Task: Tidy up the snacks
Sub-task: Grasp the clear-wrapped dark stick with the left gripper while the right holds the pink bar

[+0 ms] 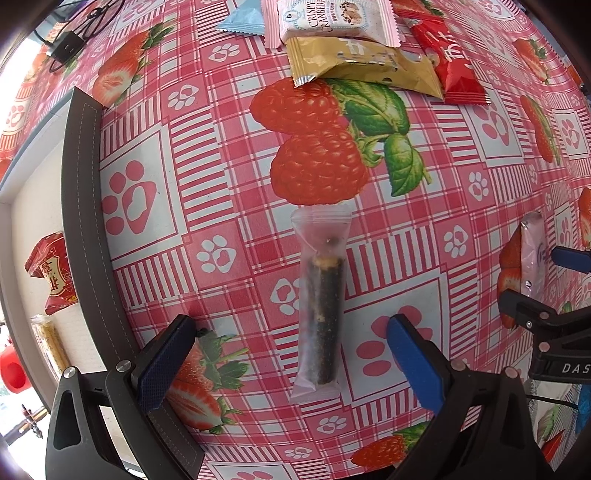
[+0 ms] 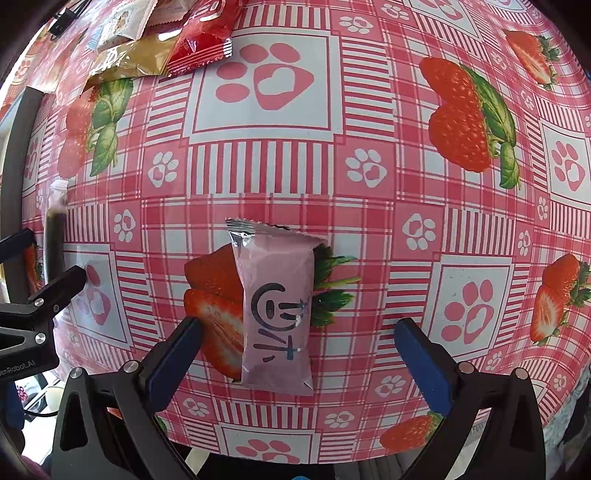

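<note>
A frosted clear packet with a dark roll [image 1: 321,306] lies lengthwise on the strawberry-print tablecloth [image 1: 207,177]. My left gripper [image 1: 291,365] is open, its blue-padded fingers standing either side of the packet's near end without touching it. A pink packet with dark lettering [image 2: 277,317] lies between the fingers of my right gripper [image 2: 299,363], also open and apart from it. In the left wrist view the right gripper [image 1: 543,280] and pink packet [image 1: 532,254] show at the right edge. At the right wrist view's left edge are the left gripper [image 2: 40,262] and roll packet [image 2: 55,229].
A pile of snacks lies at the far side: a pink cranberry packet [image 1: 332,18], a gold packet [image 1: 362,62], a red packet [image 1: 450,62], a light blue one [image 1: 240,18]. A dark-rimmed tray [image 1: 81,221] at left holds a red packet [image 1: 51,273] and a yellowish bar [image 1: 48,343]. A black cable [image 1: 66,46] lies far left.
</note>
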The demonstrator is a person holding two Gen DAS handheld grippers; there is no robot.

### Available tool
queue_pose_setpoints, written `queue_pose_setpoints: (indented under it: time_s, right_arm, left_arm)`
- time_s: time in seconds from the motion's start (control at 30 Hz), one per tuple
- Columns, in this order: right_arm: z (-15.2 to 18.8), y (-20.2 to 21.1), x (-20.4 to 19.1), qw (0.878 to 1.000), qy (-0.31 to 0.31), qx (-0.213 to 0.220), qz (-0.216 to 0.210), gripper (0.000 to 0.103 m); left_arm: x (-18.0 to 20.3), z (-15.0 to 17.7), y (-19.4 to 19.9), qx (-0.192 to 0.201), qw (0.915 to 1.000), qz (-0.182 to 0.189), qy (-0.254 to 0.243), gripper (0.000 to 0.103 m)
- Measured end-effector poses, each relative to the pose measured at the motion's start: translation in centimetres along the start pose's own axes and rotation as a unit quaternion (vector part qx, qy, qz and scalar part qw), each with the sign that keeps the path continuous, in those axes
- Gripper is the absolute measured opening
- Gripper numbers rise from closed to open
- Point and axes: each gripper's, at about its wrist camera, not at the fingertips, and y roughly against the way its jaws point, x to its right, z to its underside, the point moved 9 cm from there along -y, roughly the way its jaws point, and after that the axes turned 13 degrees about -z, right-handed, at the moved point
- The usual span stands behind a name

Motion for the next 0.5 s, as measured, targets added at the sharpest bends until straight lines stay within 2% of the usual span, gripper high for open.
queue_pose_setpoints:
  time_s: [0.13,0.23,0.3,0.33,0.4,0.43,0.47,0.5]
  right_arm:
    - [-0.9,-0.1,0.0,1.000,-0.004,-0.019,0.000,0.103]
    - [-1.6,0.1,-0.1,1.000,-0.003,-0.016,0.002,0.101]
    - [-2.1,0.6,-0.4,1.000,0.002,-0.005,0.003,0.089]
    - [-2.4,0.9,-0.6,1.000,0.007,-0.002,0.004,0.085]
    - [-3.1,1.5,-1.0,1.000,0.017,0.006,0.008,0.067]
    - [-3.6,1.8,-1.2,1.000,0.020,0.010,0.009,0.061]
    - [-4.0,2.2,-1.3,1.000,0.023,0.015,0.009,0.043]
    - [-4.5,2.5,-1.5,1.000,0.023,0.019,0.004,0.026]
  left_arm:
    - [0.4,-0.6,0.1,-0.001,0.9999,-0.004,-0.011,0.102]
    - [0.9,-1.2,0.7,0.004,0.9997,-0.003,-0.024,0.094]
    - [1.2,-1.7,1.2,0.012,0.9994,-0.003,-0.032,0.086]
    - [1.3,-2.0,1.5,0.016,0.9993,-0.002,-0.033,0.077]
    - [1.5,-2.7,2.1,0.025,0.9990,0.004,-0.036,0.058]
    - [1.5,-3.0,2.4,0.029,0.9989,0.006,-0.036,0.040]
    - [1.5,-3.4,2.6,0.029,0.9989,0.014,-0.035,0.020]
    - [1.5,-3.7,2.6,0.024,0.9989,0.028,-0.029,0.019]
